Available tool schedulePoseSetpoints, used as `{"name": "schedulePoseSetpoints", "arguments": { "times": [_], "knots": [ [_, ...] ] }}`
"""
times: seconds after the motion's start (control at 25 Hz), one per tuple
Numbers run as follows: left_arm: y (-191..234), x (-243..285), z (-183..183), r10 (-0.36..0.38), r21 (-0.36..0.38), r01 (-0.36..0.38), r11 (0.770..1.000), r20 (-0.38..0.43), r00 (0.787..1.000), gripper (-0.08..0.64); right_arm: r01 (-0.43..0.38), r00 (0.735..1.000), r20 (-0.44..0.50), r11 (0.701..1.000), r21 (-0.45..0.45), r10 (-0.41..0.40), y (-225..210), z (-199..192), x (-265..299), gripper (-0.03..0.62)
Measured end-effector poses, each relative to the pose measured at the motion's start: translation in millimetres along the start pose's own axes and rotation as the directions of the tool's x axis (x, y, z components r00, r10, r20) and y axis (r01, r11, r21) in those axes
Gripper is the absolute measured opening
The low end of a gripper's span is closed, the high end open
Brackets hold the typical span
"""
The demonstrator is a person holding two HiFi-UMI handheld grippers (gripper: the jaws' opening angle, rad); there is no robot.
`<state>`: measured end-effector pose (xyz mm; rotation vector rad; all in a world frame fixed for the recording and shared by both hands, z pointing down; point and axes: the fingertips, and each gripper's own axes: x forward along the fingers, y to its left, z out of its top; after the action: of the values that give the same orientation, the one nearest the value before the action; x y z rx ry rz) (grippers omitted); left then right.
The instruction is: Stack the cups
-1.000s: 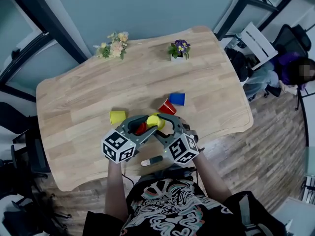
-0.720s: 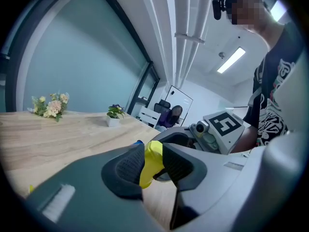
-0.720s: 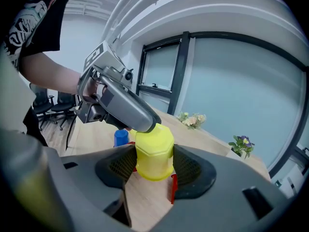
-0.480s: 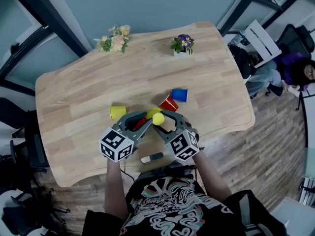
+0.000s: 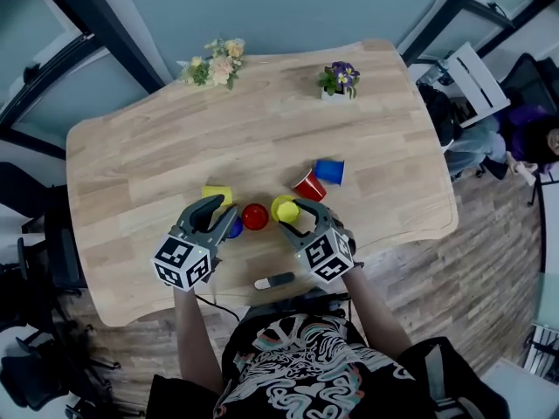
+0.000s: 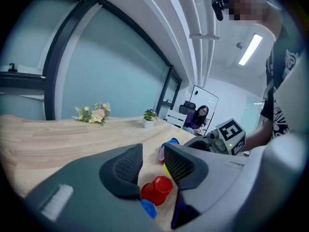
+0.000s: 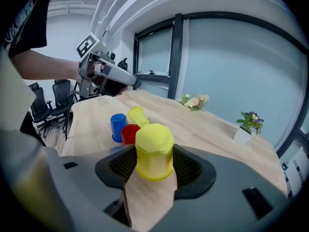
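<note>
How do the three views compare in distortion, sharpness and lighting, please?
Head view: mild wide-angle bowing of the table edges, even light, soft shadows. Left gripper view: strong fisheye with dark corners, a bright ceiling light, and the left gripper, close to the lens, looks soft. Right gripper view: the same fisheye curves the window frame; the yellow cup looks sharp.

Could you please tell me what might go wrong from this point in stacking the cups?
1. The right gripper grips the upturned yellow plastic cup by its sides. If lowered off-centre, it may tip the upturned red plastic cup standing beside it.
2. The left gripper, jaws just opening with nothing between them, hovers close to that red cup and a blue plastic cup, so the two grippers could collide or knock either cup over.
</note>
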<state>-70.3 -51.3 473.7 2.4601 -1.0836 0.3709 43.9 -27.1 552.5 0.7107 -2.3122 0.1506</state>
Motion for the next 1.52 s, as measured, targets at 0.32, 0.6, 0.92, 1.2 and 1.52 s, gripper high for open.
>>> {"name": "schedulePoseSetpoints", "arguments": {
  "times": [0.32, 0.6, 0.92, 1.2, 1.52],
  "knots": [
    [39.6, -12.1, -19.8, 0.115, -0.013, -0.116, 0.993, -0.056, 0.992, 0.15, -0.025, 0.998, -0.051, 1.0, 0.014, 0.026, 2.4, -21.4, 20.3, 0.233],
    [63.3, -13.7, -46.4, 0.197, -0.038, -0.204, 0.978, -0.131, 0.972, 0.164, -0.036, 0.997, -0.065, 0.999, 0.019, 0.037, 2.8, -28.7, 32.4, 0.235],
    [75.1, -9.1, -60.8, 0.201, -0.109, -0.219, 0.97, -0.149, 0.968, 0.183, -0.049, 0.996, -0.071, 0.999, 0.014, 0.049, 5.4, -35.0, 41.4, 0.236],
    [78.1, -2.5, -70.4, 0.185, -0.126, -0.209, 0.97, -0.181, 0.966, 0.19, -0.051, 0.997, -0.061, 0.998, 0.035, 0.053, 5.0, -36.2, 42.4, 0.237],
    [92.8, -3.0, -77.4, 0.211, -0.163, -0.242, 0.957, -0.187, 0.96, 0.19, -0.059, 0.996, -0.06, 0.997, 0.042, 0.062, 6.2, -34.4, 44.5, 0.239]
  ]
}}
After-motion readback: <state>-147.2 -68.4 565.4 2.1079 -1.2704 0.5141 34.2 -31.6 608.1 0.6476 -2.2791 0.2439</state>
